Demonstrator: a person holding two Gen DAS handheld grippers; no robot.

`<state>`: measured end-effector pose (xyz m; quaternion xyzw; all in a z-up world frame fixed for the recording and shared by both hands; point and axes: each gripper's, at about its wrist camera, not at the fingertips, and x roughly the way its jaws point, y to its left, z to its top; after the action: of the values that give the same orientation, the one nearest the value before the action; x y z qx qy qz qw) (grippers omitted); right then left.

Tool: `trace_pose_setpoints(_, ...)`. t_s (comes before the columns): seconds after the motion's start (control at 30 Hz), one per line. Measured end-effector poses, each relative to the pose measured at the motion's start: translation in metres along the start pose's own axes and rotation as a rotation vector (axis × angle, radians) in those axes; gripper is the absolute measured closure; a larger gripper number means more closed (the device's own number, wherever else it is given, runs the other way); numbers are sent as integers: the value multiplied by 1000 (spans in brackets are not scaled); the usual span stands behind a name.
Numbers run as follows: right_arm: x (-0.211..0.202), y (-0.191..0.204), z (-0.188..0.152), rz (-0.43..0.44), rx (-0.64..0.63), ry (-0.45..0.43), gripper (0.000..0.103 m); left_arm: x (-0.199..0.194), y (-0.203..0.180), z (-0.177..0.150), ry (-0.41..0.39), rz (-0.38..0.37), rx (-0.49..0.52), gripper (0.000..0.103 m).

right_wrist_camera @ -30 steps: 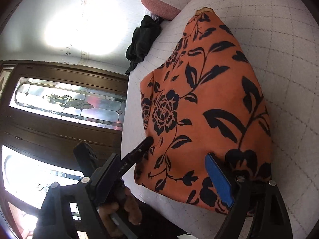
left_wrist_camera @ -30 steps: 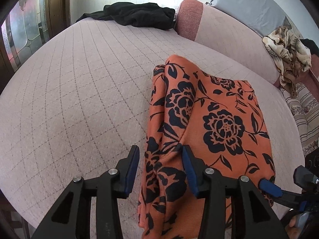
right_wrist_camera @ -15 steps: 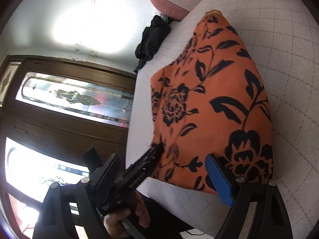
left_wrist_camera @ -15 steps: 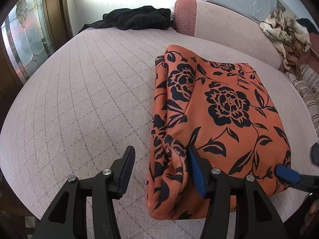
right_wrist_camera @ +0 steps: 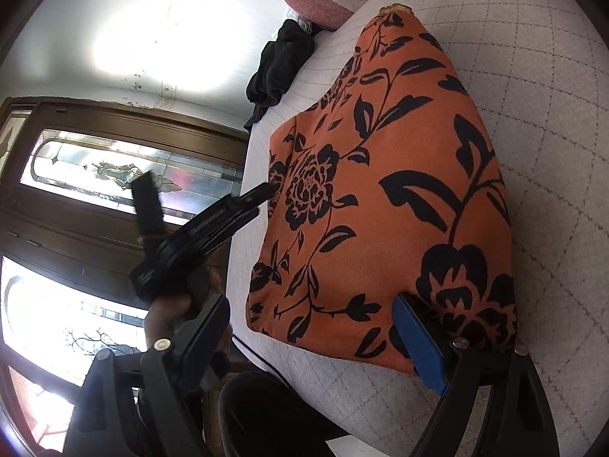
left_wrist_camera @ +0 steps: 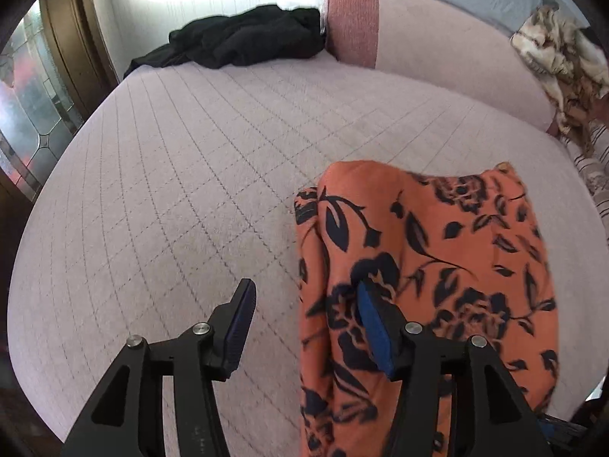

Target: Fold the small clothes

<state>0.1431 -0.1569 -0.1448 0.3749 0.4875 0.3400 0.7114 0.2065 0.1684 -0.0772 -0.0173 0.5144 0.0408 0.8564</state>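
Observation:
A folded orange garment with black flowers (left_wrist_camera: 437, 259) lies on the pink quilted bed (left_wrist_camera: 190, 175); it also shows in the right wrist view (right_wrist_camera: 392, 175). My left gripper (left_wrist_camera: 304, 320) is open, its right finger over the garment's left edge and its left finger over bare bed. My right gripper (right_wrist_camera: 312, 339) is open at the garment's near edge, its right finger against the cloth. The left gripper (right_wrist_camera: 213, 221), held in a hand, shows in the right wrist view beside the garment.
A black garment (left_wrist_camera: 243, 38) lies at the bed's far end beside a pink bolster (left_wrist_camera: 354, 23). A beige patterned cloth (left_wrist_camera: 559, 64) hangs at the far right. A wooden door with stained glass (right_wrist_camera: 114, 175) stands past the bed's edge.
My left gripper has drawn back and shifted left, so the garment sits further right in its view. My right gripper has drawn nearer to the garment's near edge. Both stay open.

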Motion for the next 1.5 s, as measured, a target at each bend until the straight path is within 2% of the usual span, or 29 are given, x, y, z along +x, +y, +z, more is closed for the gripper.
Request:
trace_pose_setpoints(0.07,0,-1,-1,6,-2,3,14,13,7,8,8,20,-12,43)
trace_pose_setpoints(0.2,-2,-4,-2,14,-1,6,14,12,14,9,-3,20,-14,40)
trace_pose_setpoints(0.37,-3,-3,-2,8,-7,3,14,-15,16,2,-45,12,-30,41)
trace_pose_setpoints(0.6,-8,9,-3,6,-8,-12,14,-78,4,-49,-149,-81,-56,41)
trace_pose_setpoints(0.67,-18,14,-4,21,-14,-45,14,-78,-3,-64,-143,-91,-40,41)
trace_pose_setpoints(0.77,-40,16,-4,2,-32,-113,14,-51,-14,-78,-74,-35,-20,40)
trace_pose_setpoints(0.8,-46,13,-3,-12,-23,-132,14,-42,-13,-80,-56,-58,-41,40)
trace_pose_setpoints(0.83,-51,7,-1,-35,-5,-149,14,-40,-8,-84,-72,-81,-73,38)
trace_pose_setpoints(0.87,-55,0,1,-66,19,-169,14,-38,-5,-85,-77,-82,-87,33)
trace_pose_setpoints(0.93,-59,-16,8,-123,61,-187,14,-38,-2,-86,-77,-96,-99,33)
trace_pose_setpoints(1.07,-39,-29,18,-135,87,-127,13,-38,3,-91,-96,-113,-96,33)
trace_pose_setpoints(1.13,-19,-30,20,-176,80,-82,15,-35,9,-93,-99,-123,-102,33)
trace_pose_setpoints(1.2,-6,-19,22,-238,20,-65,28,-36,13,-95,-104,-125,-106,33)
trace_pose_setpoints(1.27,6,-4,22,-312,-52,-28,61,-36,12,-97,-102,-138,-113,33)
trace_pose_setpoints(1.3,6,3,20,-335,-76,-34,65,-37,14,-98,-101,-146,-119,33)
trace_pose_setpoints(1.4,4,40,8,-437,-229,-93,67,-37,18,-99,-97,-157,-131,33)
trace_pose_setpoints(1.47,17,37,4,-514,-264,-70,67,-36,19,-99,-91,-172,-138,33)
trace_pose_setpoints(1.5,22,23,3,-537,-238,-38,57,-35,18,-98,-89,-176,-139,33)
